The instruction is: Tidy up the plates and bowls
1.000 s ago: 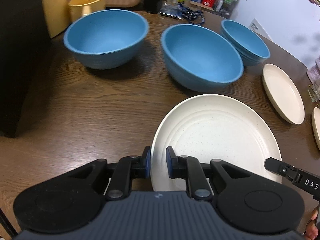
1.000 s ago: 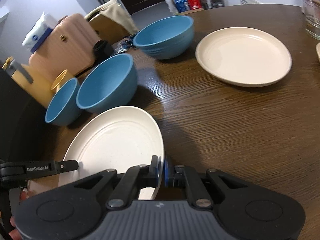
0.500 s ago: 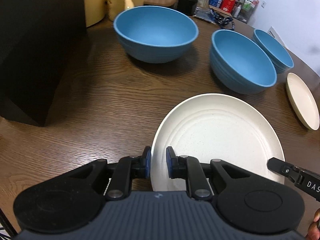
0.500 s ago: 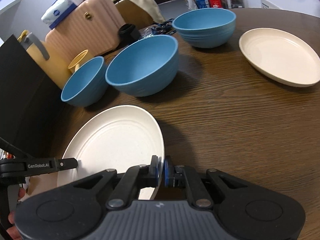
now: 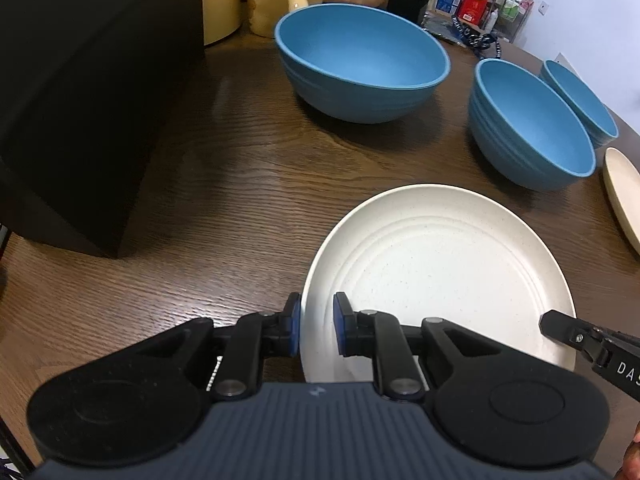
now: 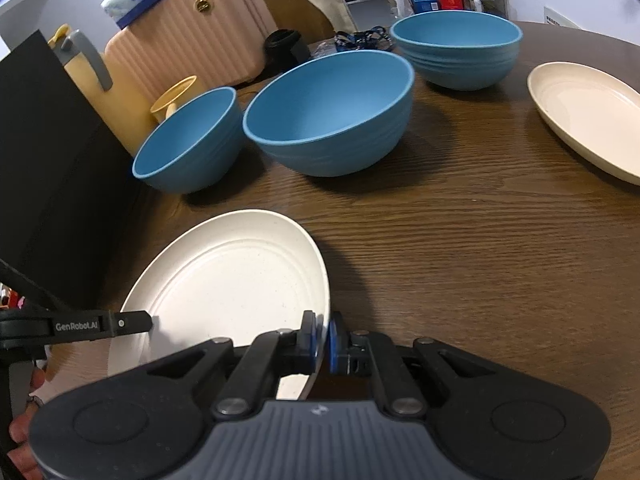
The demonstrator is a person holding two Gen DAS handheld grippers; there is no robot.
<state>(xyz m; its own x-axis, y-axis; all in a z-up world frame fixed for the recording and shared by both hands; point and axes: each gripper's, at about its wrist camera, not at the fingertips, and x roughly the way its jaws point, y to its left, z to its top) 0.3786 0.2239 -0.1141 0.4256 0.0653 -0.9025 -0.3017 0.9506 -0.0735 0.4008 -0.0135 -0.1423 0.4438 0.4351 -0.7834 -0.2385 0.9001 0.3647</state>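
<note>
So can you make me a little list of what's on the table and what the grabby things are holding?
held item: white plate, gripped at opposite rims
left hand-held gripper: shut on the plate's left rim
right hand-held gripper: shut on the plate's right rim
blue bowls: three, all empty; the nearest is behind the plate
other plate: cream plate, lying at the right
surface: brown wooden table

My desk [image 6: 500,248] is dark wood grain, round-edged. A pink ribbed suitcase [image 6: 192,28] stands behind it. White wall [image 5: 592,12] beyond, cluttered shelf [image 5: 484,0] alongside.
</note>
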